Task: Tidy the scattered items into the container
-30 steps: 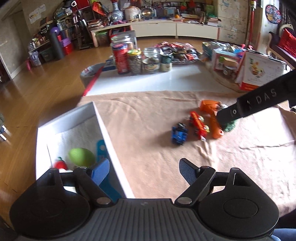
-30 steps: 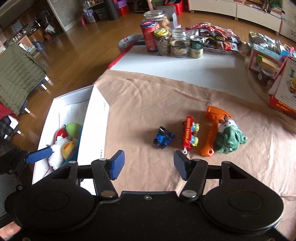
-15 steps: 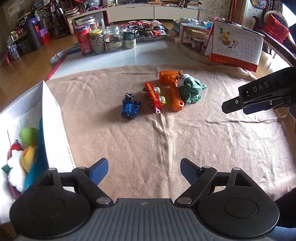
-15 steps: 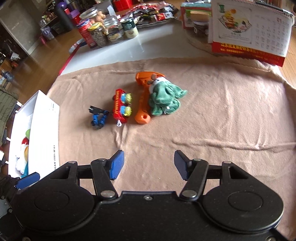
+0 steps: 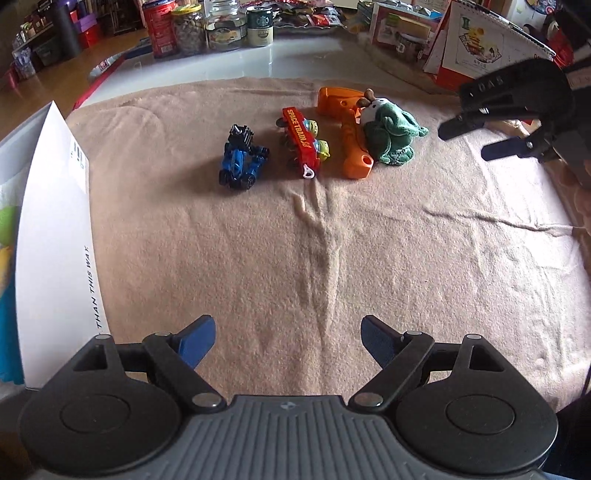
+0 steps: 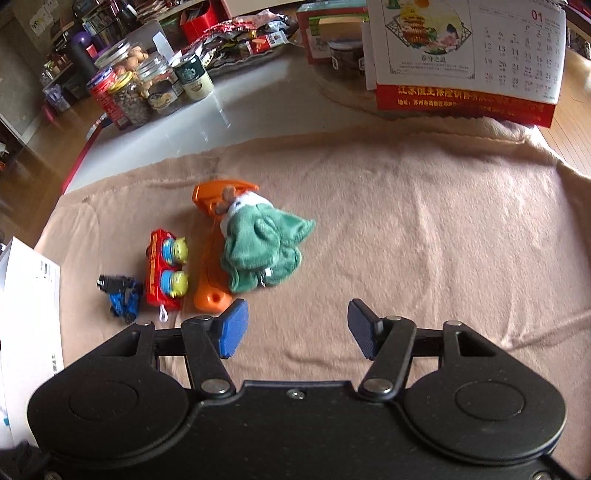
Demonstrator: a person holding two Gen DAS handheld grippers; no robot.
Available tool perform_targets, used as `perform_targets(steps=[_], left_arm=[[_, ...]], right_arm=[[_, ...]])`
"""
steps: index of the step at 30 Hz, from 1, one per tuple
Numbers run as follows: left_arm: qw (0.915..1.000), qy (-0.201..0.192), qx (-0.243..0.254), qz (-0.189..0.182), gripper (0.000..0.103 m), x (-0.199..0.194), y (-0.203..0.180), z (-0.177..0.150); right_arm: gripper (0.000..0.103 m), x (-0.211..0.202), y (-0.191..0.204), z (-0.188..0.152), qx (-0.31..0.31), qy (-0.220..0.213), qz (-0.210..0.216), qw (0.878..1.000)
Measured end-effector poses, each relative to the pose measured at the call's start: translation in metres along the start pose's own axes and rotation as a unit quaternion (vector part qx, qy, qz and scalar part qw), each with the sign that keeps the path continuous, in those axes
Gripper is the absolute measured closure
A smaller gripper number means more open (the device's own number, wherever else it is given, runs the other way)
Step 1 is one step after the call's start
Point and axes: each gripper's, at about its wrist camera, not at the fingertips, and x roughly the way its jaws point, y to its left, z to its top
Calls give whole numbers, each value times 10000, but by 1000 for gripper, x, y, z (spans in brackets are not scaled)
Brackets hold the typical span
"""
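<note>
A white glossy table [image 5: 303, 62] carries a beige fleece cloth [image 5: 332, 258] over its near part, with glass jars [image 5: 225, 26] at its far edge.

Jars [image 5: 207, 27] and a calendar [image 6: 465, 55] (red-based) — behind the beige cloth [image 5: 332, 240].

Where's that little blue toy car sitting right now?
The blue toy car sits on the tan blanket, leftmost in the row of toys, beside the red toy train and nearest the white box.
</note>
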Motion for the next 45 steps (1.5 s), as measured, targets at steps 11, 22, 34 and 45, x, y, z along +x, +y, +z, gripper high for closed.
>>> perform_targets(steps=[11, 22, 34, 45], left_arm=[[9998, 210, -15, 52, 17, 18, 9, -4], [9999, 170, -27, 14, 17, 11, 13, -7], [9998, 153, 57, -131, 16, 11, 3, -8], [9997, 230, 53, -72, 16, 18, 10, -11]], right_arm=[[44, 76, 41, 43, -197, 154, -224, 9994], [57, 62, 35, -8, -710, 906, -654, 9912], [59, -7, -18, -30, -208, 146, -872, 9959], [50, 58, 55, 21, -70, 234, 453, 9987]])
